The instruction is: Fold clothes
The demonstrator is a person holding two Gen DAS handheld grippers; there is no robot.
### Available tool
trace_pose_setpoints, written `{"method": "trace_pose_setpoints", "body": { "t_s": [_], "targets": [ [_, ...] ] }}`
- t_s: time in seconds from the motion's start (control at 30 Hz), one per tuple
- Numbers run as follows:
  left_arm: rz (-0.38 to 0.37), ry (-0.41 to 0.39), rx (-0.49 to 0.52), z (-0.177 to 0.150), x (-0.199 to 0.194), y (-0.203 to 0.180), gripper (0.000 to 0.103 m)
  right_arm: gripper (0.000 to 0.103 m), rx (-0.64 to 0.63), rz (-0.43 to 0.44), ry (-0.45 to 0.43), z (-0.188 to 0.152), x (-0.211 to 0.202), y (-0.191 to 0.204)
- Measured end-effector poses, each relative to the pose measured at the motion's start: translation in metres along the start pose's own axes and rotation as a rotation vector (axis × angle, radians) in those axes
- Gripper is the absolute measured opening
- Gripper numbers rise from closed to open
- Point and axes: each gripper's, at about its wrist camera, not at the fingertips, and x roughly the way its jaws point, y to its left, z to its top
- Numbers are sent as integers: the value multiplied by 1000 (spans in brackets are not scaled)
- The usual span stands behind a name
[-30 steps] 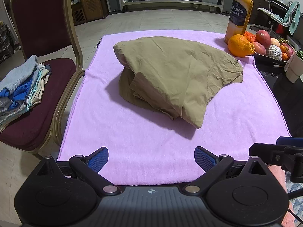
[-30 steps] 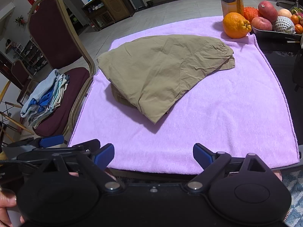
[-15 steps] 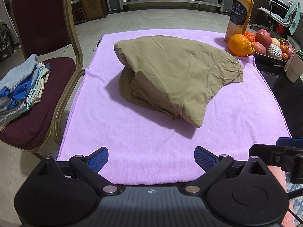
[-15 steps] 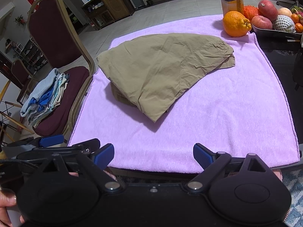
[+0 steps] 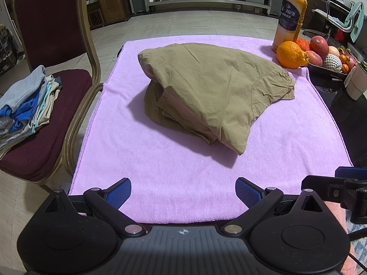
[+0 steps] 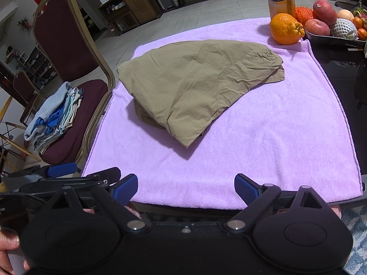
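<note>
Khaki trousers (image 5: 211, 91) lie loosely bunched mid-way across the purple towel (image 5: 160, 171), so the left gripper (image 5: 183, 193) and right gripper (image 6: 185, 189), both spread wide and empty at the near edge, should probably reach for opposite edges and spread them flat before creasing.

Both pictures are bright and sharp, with light from above making a soft dark shadow under the near edge of the brown clothes (image 5: 213, 91) on the purple towel (image 5: 160, 183), while the round lens bends the edges and darkens the corners.
</note>
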Motion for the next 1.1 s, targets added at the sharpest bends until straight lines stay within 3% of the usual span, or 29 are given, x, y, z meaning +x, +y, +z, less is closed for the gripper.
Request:
{"method": "trace_pose_setpoints", "body": {
  "t_s": [0.43, 0.6, 0.73, 0.83, 0.97, 1.1],
  "targets": [
    [2, 9, 9, -1, 2, -2, 99, 92, 2, 0, -2, -1, 0, 0],
    [27, 11, 29, -1, 9, -5, 97, 92, 59, 23, -52, 3, -4, -14],
    [71, 5, 111, 1, 23, -25, 75, 92, 154, 50, -106, 7, -8, -38],
    [53, -2, 140, 7, 33, -41, 68, 92, 234, 88, -147, 7, -11, -61],
    [82, -47, 211, 16, 48, -72, 71, 80, 303, 140, -187, 3, -14, -85],
    [210, -115, 383, 13, 74, -116, 72, 80, 368, 156, -200, -1, -14, -106]
  ]
}}
